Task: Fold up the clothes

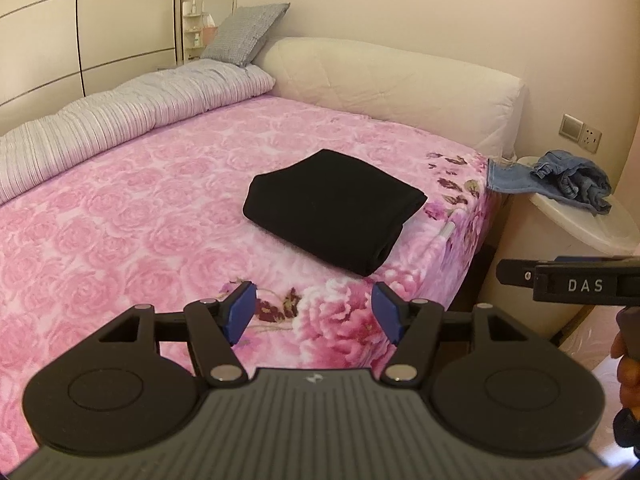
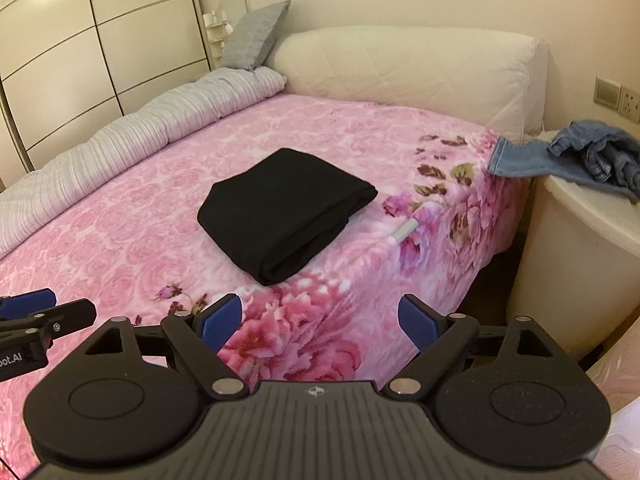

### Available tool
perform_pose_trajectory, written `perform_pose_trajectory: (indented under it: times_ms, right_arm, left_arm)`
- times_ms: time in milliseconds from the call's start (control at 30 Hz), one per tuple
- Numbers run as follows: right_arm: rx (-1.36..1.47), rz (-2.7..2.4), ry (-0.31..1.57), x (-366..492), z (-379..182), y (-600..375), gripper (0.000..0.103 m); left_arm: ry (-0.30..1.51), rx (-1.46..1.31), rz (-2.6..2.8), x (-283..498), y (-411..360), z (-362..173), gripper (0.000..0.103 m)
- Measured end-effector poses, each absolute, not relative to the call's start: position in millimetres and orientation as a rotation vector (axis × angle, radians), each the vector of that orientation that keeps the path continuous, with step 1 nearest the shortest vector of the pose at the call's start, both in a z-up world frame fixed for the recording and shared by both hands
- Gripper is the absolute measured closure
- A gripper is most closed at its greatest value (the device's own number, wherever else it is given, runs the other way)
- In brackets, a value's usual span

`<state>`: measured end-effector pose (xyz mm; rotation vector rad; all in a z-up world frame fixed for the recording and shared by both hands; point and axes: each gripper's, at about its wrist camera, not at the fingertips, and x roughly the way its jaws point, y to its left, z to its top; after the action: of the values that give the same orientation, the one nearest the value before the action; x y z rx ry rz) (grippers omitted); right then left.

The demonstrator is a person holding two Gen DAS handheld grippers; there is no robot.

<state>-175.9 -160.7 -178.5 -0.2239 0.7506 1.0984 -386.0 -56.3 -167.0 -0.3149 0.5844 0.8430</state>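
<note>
A black garment [image 1: 334,210] [image 2: 286,210] lies folded into a thick rectangle on the pink floral bedspread [image 1: 140,208] [image 2: 132,216], near the bed's right edge. My left gripper [image 1: 312,312] hovers over the bed's near corner, short of the garment, open with nothing between its blue pads. My right gripper [image 2: 320,322] is open too, empty, just in front of the garment's near fold. Each gripper shows at the edge of the other's view. Crumpled blue jeans [image 1: 568,182] [image 2: 592,158] lie on a white bedside stand, one leg reaching the mattress corner.
A striped grey duvet [image 1: 120,116] is rolled along the bed's far side, with a grey pillow [image 1: 244,34] and a cream headboard [image 1: 392,80] behind. The white round stand [image 1: 580,220] is to the right of the bed. A small white tube [image 2: 406,232] lies near the bed's edge.
</note>
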Motion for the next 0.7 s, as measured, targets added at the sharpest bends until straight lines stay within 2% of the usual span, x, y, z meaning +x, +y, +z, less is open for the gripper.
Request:
perform_pose_trajectory:
  times_ms: [200,433,567,700]
  right_arm:
    - [-0.091,1.130,0.932,-139.9,-215.0,-147.8,0.015]
    - [0.394,1.155,1.277,-65.5,-279.0,-119.7,0.018]
    - [0.577,1.148,1.353,-29.8,-307.0,-83.9,0.019]
    - [0.601,1.130,1.387,-11.7,-325.3,-43.7,0.020]
  left_arm:
    - [0.487,-0.608,0.768,-386.9,-3.1,-191.7,0.042]
    - [0.299,-1.107,0.715,-385.5,96.5,-253.2,0.041]
    - [0.243,-1.256,0.720,-373.2,145.1,-288.8,0.041]
    - [0.200,-1.366,0.713,-358.4,182.6,-319.5,0.041]
